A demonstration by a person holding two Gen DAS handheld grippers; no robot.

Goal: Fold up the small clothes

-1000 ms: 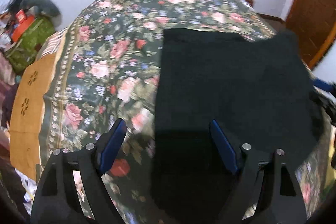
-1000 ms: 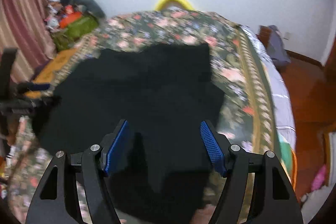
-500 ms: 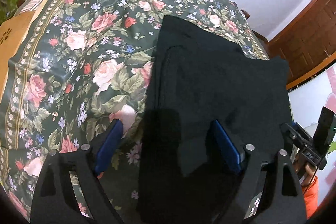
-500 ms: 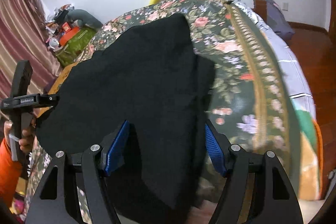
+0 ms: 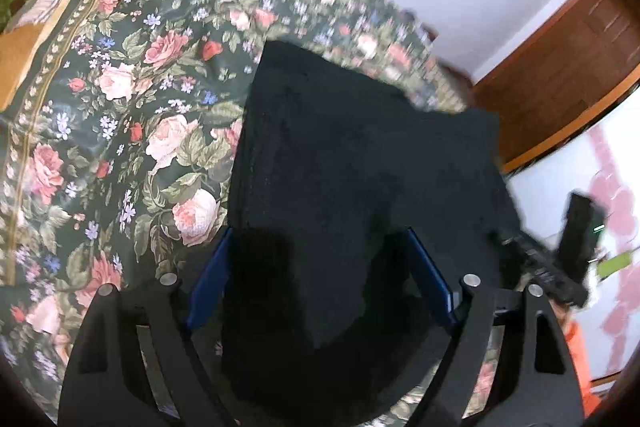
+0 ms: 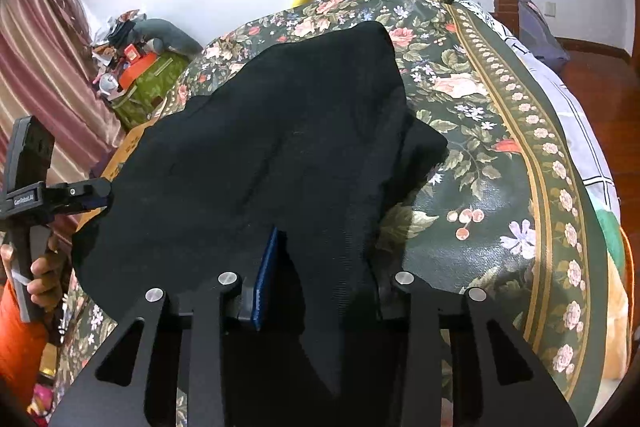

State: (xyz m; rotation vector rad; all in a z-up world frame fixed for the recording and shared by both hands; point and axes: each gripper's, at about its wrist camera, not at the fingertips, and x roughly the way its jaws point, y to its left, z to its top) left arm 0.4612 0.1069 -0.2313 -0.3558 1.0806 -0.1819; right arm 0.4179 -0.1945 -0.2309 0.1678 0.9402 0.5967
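Observation:
A black garment (image 5: 360,163) lies on the floral bedspread (image 5: 120,115); in the right wrist view it (image 6: 272,147) is lifted and creased at its near edge. My left gripper (image 5: 320,267) has its jaws wide apart, with the garment's near edge between the blue pads. My right gripper (image 6: 320,275) has closed on a near fold of the garment; the cloth drapes over its right finger, so only the left blue pad (image 6: 268,275) shows. The left gripper also shows in the right wrist view (image 6: 84,193) at the garment's left edge.
The bed's right edge and wooden floor (image 6: 592,59) lie to the right. Clutter and a green bag (image 6: 140,79) stand by the curtain at the far left. A wooden door (image 5: 568,67) is at the right of the left wrist view.
My right gripper's jaws have narrowed onto the garment's near fold and lifted it. My left gripper has moved in over the garment's near edge, jaws still apart.

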